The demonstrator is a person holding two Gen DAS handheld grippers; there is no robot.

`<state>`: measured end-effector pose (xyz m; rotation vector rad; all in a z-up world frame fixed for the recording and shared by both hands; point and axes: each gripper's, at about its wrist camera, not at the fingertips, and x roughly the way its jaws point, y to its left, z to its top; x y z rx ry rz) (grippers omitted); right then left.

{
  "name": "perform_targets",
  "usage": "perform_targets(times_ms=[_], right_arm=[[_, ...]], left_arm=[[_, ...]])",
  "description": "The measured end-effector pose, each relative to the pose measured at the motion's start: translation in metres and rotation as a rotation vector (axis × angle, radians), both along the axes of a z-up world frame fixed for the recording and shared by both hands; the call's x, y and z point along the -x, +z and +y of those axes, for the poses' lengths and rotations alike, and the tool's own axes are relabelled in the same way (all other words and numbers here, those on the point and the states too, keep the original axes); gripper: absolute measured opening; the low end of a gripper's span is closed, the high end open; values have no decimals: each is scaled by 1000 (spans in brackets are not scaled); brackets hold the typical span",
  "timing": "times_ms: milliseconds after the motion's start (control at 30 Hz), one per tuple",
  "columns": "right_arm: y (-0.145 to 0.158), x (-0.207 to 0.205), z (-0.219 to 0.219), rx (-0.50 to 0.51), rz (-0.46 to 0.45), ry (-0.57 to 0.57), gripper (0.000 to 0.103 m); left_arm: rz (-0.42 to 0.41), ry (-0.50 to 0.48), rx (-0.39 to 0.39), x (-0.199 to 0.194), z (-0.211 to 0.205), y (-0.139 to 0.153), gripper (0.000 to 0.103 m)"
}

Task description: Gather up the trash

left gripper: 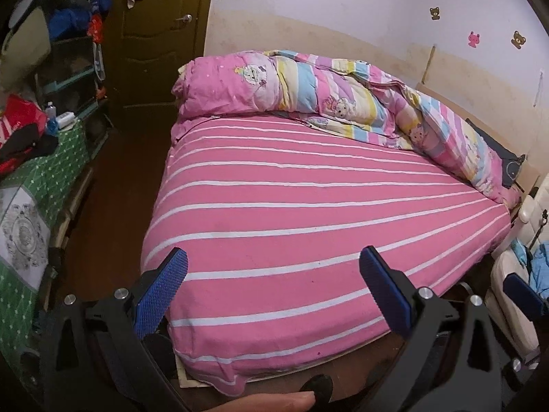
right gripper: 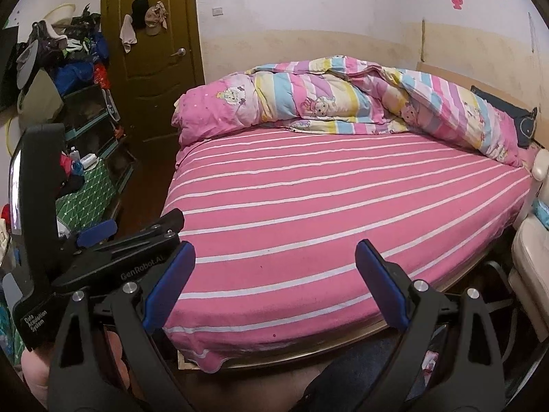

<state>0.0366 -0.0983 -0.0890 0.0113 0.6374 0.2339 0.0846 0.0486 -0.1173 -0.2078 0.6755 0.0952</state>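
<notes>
Bedroom seen from the foot of a bed, both tools raised over its near corner. We hold the left gripper with its blue-padded fingers spread wide and nothing between them; the right gripper likewise stands wide apart and empty, its pads framing the striped sheet. In the right wrist view the body of the left tool crosses the lower left, ahead of the right gripper's left finger. The bed carries a pink sheet with white stripes, its visible surface bare. A bunched cartoon-print quilt lies along the far edge and right side, against the wall, which bears bear stickers. A brown door with caps and cloth hung on it stands beyond the bed's far left corner. To the left, a table under a green patterned cloth holds clothing and small containers, backed by crowded shelves. We cannot pick out any trash in either view.
</notes>
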Motion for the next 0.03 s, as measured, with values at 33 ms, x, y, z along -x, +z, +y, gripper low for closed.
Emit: perform_targets(times_ms=[33], right_arm=[[-1, 1, -2, -1, 2, -1, 93]], left_arm=[[5, -1, 2, 1, -1, -2, 97]])
